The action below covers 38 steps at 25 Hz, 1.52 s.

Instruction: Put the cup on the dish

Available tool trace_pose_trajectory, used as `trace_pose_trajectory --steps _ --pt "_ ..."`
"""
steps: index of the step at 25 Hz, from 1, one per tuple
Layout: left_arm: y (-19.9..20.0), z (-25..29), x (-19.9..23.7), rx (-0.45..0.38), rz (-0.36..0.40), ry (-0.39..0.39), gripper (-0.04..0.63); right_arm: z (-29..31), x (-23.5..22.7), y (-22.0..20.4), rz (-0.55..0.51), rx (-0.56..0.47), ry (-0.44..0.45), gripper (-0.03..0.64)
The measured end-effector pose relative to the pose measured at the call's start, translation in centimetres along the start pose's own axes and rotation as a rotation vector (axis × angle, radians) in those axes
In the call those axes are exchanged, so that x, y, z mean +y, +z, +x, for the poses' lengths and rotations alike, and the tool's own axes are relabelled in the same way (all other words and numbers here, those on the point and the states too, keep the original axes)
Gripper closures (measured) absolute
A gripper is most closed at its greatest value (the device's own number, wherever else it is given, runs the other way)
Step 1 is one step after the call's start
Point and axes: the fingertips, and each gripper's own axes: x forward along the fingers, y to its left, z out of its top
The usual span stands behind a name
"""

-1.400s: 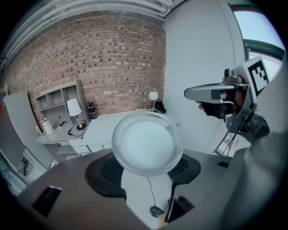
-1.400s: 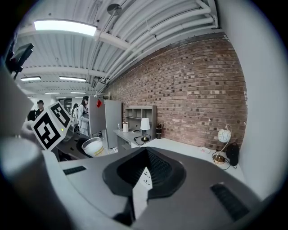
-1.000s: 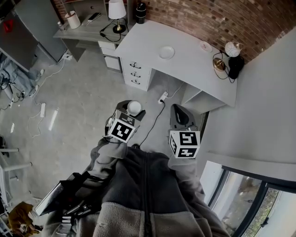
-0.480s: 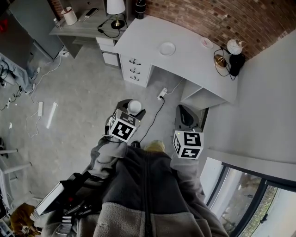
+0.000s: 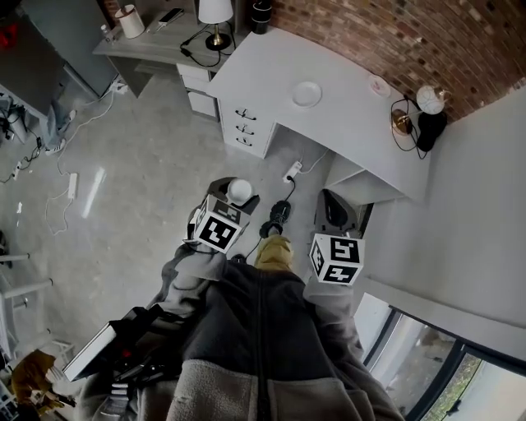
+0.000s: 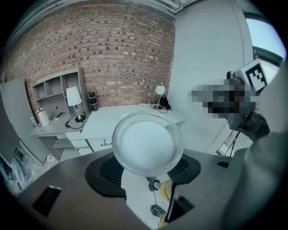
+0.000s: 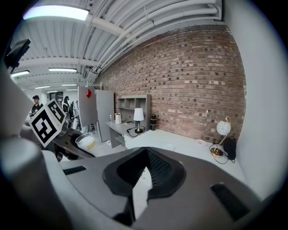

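A clear cup [image 5: 239, 191] with white contents sits between the jaws of my left gripper [image 5: 237, 199], which is shut on it over the floor. In the left gripper view the cup [image 6: 147, 143] fills the centre, rim toward the camera. The white dish [image 5: 306, 93] lies on the white desk [image 5: 353, 123] well ahead of both grippers, and shows faintly in the right gripper view [image 7: 171, 147]. My right gripper [image 5: 333, 210] hangs beside the left, shut with nothing in it [image 7: 143, 173].
The desk has drawers [image 5: 245, 127] at its left end. A small pink saucer [image 5: 379, 85] and a globe lamp [image 5: 431, 99] sit at its far right. A table lamp [image 5: 215, 11] stands on the grey side desk [image 5: 156, 37]. A power strip and cable [image 5: 289, 173] lie on the floor.
A yellow shoe has stepped forward between the grippers as the person walks toward the desk. Both grippers keep their pose, and the cup stays held.
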Motion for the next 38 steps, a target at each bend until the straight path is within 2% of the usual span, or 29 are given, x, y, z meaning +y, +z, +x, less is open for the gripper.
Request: trace_pose_trajectory --steps 4,10,21,28,34,38 --pt "2.1 1.3 2.7 -0.006 -0.009 0.048 0.337 3.5 -1.2 2.0 -0.004 -0.023 0.033 0.615" --pt "7.6 6.6 6.7 -0.016 -0.021 0.09 0.337 10.7 -5.8 5.3 -0.016 -0.045 0.073 0.615" --pt "16.6 16.0 9.0 0.016 0.001 0.061 0.337 18.2 -15.3 7.8 0.013 -0.005 0.061 0.615" --pt "21.0 21.6 9.2 0.05 0.027 0.044 0.337 22.2 -20.8 8.4 0.043 0.012 0.062 0.615" --pt "24.0 24.6 9.1 0.058 0.073 0.021 0.337 25.6 -23.7 8.5 0.082 0.035 0.084 0.615" --pt "23.6 25.8 9.2 0.069 0.077 0.005 0.337 27.4 -23.7 7.8 0.102 0.059 0.109 0.615"
